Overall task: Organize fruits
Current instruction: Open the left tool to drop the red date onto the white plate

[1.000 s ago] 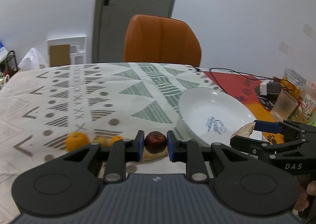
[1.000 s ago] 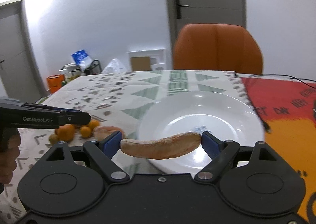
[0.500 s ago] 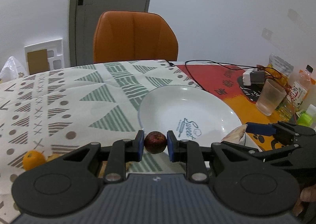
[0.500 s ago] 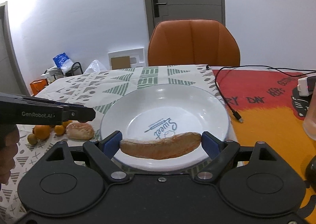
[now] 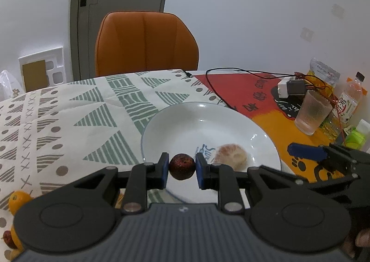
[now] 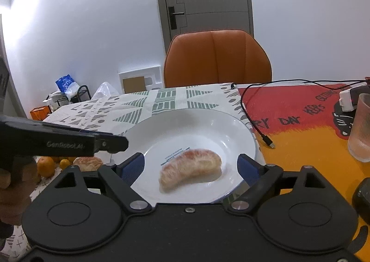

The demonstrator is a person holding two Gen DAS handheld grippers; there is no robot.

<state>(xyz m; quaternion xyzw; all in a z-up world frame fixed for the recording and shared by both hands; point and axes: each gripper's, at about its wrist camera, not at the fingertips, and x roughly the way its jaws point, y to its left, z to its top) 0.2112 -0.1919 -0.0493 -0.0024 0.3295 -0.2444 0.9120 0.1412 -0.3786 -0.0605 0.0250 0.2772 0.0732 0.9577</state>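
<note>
The view is swinging rightward across the table [image 5: 69,123] compared with a second ago, so the white plate [image 5: 185,123] is now sitting centred ahead of both grippers rather than off to one side. The pomelo segment [image 6: 190,169], which was being pinched across the right gripper [image 6: 190,167] a second ago, is now lying loose on the plate, and that gripper's jaws are opening, their blue pads standing clear of the segment on either side. The left gripper [image 5: 181,170] is still pinching the small dark red fruit [image 5: 181,166] between its pads, holding it above the plate's near rim, just beside the segment.

The table is wearing a pale cloth with green triangles on the left and a red and orange cloth [image 6: 300,141] on the right. An orange chair [image 6: 217,58] is standing behind it, before a grey door [image 6: 203,0] in a white wall. A ribbed glass [image 5: 312,114], a bottle [image 5: 351,97] and a black cable [image 6: 254,123] are lying to the right. Small oranges [image 6: 46,166] and another segment [image 6: 89,162] are waiting on the left.
</note>
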